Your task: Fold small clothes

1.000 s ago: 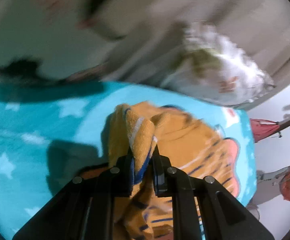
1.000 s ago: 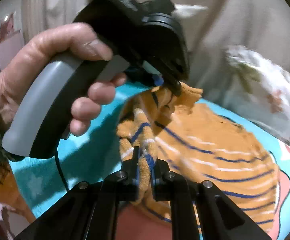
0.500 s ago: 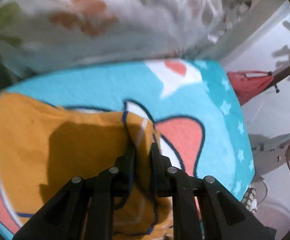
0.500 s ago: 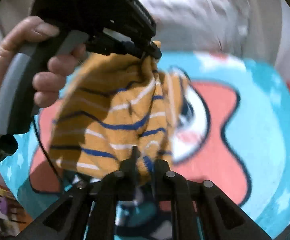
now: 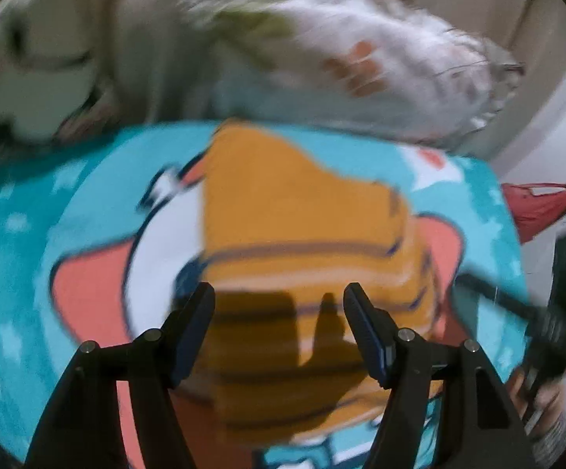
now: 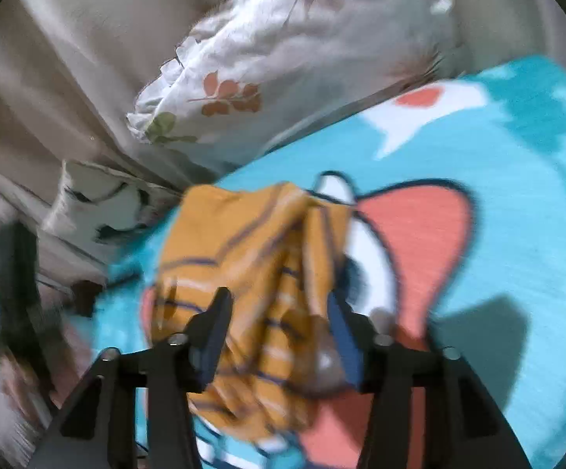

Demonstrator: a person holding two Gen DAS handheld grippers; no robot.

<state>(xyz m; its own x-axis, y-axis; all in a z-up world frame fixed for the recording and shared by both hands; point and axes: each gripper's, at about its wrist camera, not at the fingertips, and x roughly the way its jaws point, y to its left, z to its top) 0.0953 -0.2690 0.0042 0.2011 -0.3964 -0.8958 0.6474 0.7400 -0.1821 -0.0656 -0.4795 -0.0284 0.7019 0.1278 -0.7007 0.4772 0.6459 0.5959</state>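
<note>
In the left wrist view, the left gripper is seen at six o'clock with its jaws spread wide and opening; nothing is pinched, and only the orange striped garment is seen in the gap, lying beneath the fingers rather than pressed by them. A shadow of the fingers is cast on the cloth. The garment is laid roughly flat at the centre of a turquoise cartoon-print blanket, its plain orange part towards twelve o'clock and its blue and white stripes nearest the jaws. At four o'clock a blurred black tool, apparently the other gripper, is seen in a hand. Beyond the blanket, at twelve to one o'clock, a white pillow with an orange leaf print is found.

In the right wrist view, the right gripper is likewise shown with jaws parted and opening, gripping nothing; the garment is bunched and rumpled between and beyond the fingers, and whether the pads brush it cannot be told through the blur. The blanket is spread towards three o'clock, the pillow lies at twelve o'clock, and a smaller white cushion with dark marks is seen at nine to ten o'clock.
</note>
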